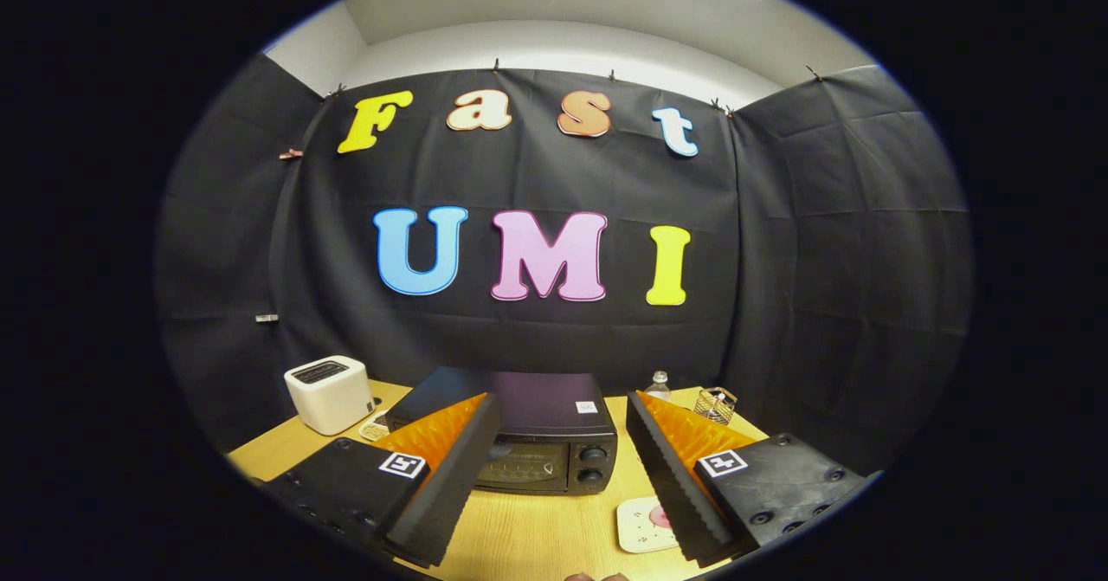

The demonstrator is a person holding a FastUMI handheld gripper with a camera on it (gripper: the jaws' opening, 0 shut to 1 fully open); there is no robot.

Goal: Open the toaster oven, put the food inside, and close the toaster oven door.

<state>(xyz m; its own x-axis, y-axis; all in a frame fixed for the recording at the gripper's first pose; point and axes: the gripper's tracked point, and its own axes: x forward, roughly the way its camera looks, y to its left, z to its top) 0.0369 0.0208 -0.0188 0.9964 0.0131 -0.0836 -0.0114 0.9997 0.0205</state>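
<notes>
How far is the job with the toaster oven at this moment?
Nothing looks done yet. The toaster oven stands on the wooden table with its door shut. The hand-held gripper is open, holds nothing and has the oven just ahead between its fingers. A small plate with something pink on it lies near the right finger. Left to do: open the door, put the food inside, close the door.

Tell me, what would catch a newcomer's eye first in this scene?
Probably the black toaster oven on the wooden table, door closed, sitting just ahead of and between the open gripper fingers. Next, the white boxy toaster standing to the oven's left near the black cloth wall, and a small plate lying beside the right finger, nearer than the oven.
</notes>
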